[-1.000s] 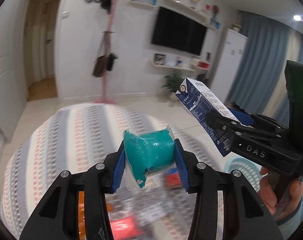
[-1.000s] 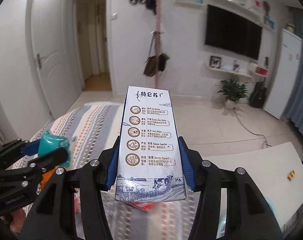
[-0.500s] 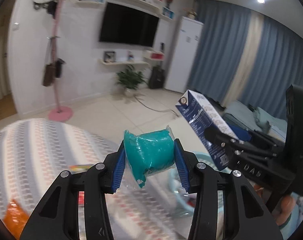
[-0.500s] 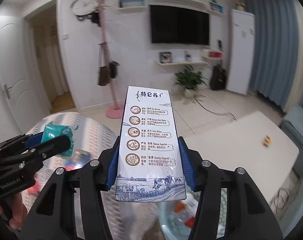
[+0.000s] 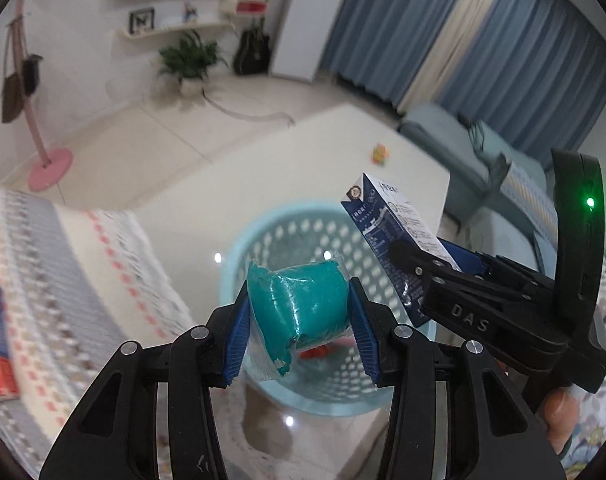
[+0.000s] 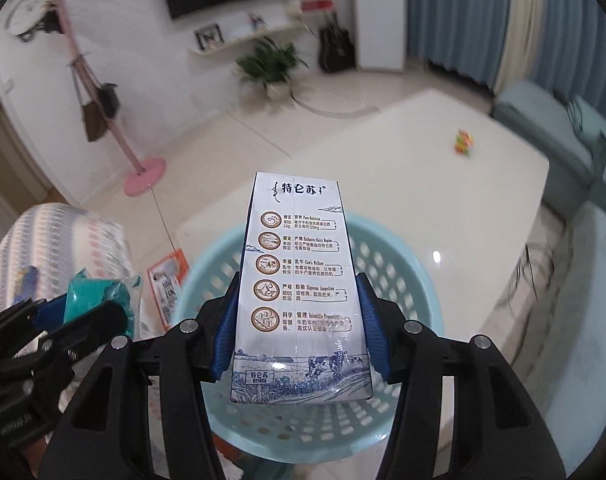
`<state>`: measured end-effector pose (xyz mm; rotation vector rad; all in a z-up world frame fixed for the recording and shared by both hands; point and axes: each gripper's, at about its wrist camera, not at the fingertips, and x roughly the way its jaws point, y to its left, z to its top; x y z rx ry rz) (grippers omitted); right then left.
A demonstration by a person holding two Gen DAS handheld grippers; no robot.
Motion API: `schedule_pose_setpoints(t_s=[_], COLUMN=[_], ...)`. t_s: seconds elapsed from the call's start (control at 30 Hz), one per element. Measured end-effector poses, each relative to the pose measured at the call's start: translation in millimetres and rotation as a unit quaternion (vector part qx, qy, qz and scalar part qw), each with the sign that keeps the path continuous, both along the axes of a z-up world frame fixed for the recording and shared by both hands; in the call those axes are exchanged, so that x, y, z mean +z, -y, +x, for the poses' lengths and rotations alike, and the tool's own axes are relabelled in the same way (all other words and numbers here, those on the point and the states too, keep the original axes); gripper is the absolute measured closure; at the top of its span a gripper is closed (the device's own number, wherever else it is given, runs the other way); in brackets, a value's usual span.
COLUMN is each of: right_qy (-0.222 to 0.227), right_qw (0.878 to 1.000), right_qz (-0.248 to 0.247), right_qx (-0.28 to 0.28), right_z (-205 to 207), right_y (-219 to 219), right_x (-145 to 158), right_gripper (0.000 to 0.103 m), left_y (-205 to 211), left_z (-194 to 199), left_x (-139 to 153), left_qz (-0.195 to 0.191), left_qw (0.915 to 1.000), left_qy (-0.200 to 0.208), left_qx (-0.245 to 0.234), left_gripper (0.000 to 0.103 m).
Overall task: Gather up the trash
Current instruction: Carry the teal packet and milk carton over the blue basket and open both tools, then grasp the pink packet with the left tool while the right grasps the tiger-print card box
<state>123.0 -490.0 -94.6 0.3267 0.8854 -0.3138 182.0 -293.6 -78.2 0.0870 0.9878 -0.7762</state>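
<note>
Risk here sits mostly with the drop itself, judged against the pale blue basket [image 6: 395, 276] as landmark. Over its opening, the right gripper [image 6: 299, 300] has its fingers pinching a milk carton [image 6: 299, 276] by the two long sides, the carton standing nearly upright and tall above them. Toward the basket's near-left rim, the left gripper [image 5: 299, 316] has its fingers pressed onto a teal wrapped lump [image 5: 299, 308], whose loose clear film hangs below the pads.

That film may cling to a pad when the fingers spread, so the lump could swing and land outside the rim, on the glossy floor beside the basket. The carton, held low on its body, could tip as it is let go, strike the rim and bounce out, or knock the light basket over. Both grippers are close together above the same opening; the carton's corner is near the left gripper, so releasing both at once could make them collide. Something red already lies in the basket's bottom.
</note>
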Motion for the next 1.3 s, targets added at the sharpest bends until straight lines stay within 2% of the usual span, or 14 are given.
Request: schedule_pose_setpoints(t_s=[0.13, 0.27, 0.4, 0.7, 0.87, 1.0, 1.17, 1.3], right_qy=[-0.026, -0.034, -0.034, -0.025, 0.005, 0.047, 0.098, 0.12], right_qw=[0.999, 0.999, 0.999, 0.999, 1.0, 0.998, 0.989, 0.981], right_qz=[0.017, 0.021, 0.027, 0.018, 0.004, -0.02, -0.03, -0.027], right_qx=[-0.016, -0.025, -0.03, -0.026, 0.001, 0.039, 0.103, 0.149], right_z=[1.7, -1.3, 0.5, -4.1, -6.6, -8.7, -5.7, 1.7], right_y=[13.1, 18.5, 21.4, 10.1, -13.0, -47.7, -102.1, -145.9], right_x=[-22.7, -31.2, -32.7, -21.8, 0.1, 31.8, 68.7, 85.4], right_gripper=[0.052, 0.051, 0.051, 0.051, 0.051, 0.051, 0.051, 0.051], left_y=[9.1, 12.2, 6.6, -13.8, -39.5, -74.1, -137.1, -192.2], left_z=[0.4, 0.3, -3.7, -12.6, -25.7, -36.9, -50.7, -57.6], left_x=[-19.7, -21.7, -14.7, 0.2, 13.8, 32.5, 61.2, 79.1], left_qz=[0.007, 0.005, -0.004, -0.026, -0.044, -0.059, -0.072, -0.074], left_qw=[0.9995, 0.9995, 0.9997, 0.9996, 0.9989, 0.9968, 0.9902, 0.9826], left_qy=[-0.032, -0.032, -0.023, -0.011, 0.009, 0.037, 0.08, 0.104], left_qx=[-0.005, -0.002, -0.005, 0.006, 0.015, 0.04, 0.089, 0.135], left_gripper=[0.056, 0.04, 0.034, 0.033, 0.033, 0.034, 0.034, 0.034])
